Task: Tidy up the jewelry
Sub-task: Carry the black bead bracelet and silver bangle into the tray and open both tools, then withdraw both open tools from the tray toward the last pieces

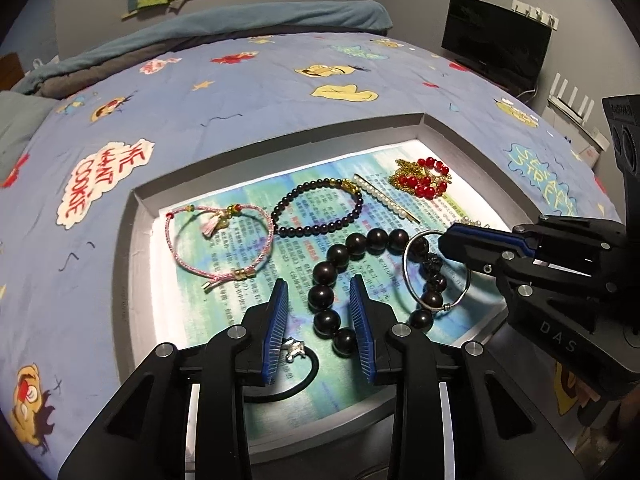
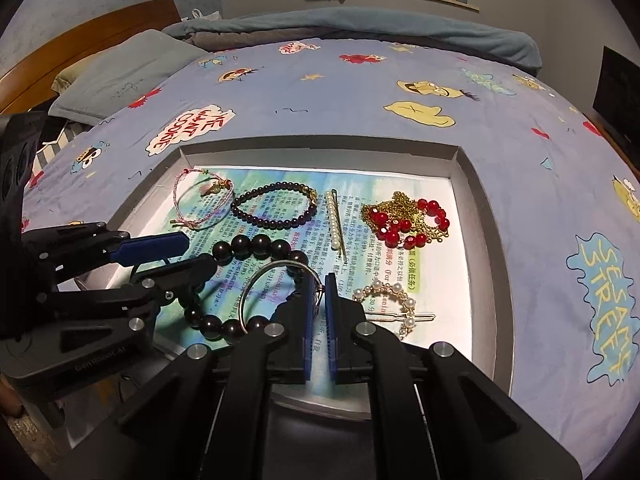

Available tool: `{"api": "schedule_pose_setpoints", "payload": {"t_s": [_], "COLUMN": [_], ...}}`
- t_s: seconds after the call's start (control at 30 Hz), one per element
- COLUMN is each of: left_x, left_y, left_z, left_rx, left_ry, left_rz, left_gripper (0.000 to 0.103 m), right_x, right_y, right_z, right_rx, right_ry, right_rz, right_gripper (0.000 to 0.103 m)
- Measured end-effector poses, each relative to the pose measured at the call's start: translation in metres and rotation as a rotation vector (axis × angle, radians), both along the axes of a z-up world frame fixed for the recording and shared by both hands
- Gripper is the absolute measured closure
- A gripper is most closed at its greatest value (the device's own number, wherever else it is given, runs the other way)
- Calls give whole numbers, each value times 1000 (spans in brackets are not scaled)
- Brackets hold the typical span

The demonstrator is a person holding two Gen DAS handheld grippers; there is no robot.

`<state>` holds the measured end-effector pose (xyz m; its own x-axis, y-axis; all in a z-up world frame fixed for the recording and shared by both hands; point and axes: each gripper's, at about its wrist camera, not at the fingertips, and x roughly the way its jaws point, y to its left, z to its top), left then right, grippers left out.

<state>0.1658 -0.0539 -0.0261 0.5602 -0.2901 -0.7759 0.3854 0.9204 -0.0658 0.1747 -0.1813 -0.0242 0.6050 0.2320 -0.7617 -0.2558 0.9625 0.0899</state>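
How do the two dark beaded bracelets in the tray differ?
The large-bead bracelet has few, big beads; the small-bead bracelet has many tiny ones plus gold accents. The large one lies nearer, under the silver bangle and between the open left gripper's fingers; the small one lies apart, untouched. Both are dark round-bead loops.

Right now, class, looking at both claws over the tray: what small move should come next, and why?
Probably lift the right claw slightly. Its pads look shut on the silver bangle, which overlaps the large dark bead bracelet; raising it should free the two. The left claw stands open astride those beads.
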Motion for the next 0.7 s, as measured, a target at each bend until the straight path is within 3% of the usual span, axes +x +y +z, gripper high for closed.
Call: {"api": "schedule_pose_setpoints", "payload": {"t_s": [0.13,0.37,0.57,0.7], "left_x": [-1,-4,-12,-19], "left_y": [2,7,13,19], "left_z": [0,5,14,21], "left_rx": [-4,-5,-8,-14], "left_ry": [2,-8,-27,-39], "left_rz": [10,20,34,49], "left_gripper": [69,69,59,58], "right_x": [-1,-8,-17,-25], "right_y": [-1,-2,-6,-9], "right_z": [2,10,16,22], "right_rx": [2,-4,-2,2], "right_ry": [-7,-24,-33,-43], "right_rz": [-7,-12,-22,-30], "right_gripper": [80,80,78,71]}}
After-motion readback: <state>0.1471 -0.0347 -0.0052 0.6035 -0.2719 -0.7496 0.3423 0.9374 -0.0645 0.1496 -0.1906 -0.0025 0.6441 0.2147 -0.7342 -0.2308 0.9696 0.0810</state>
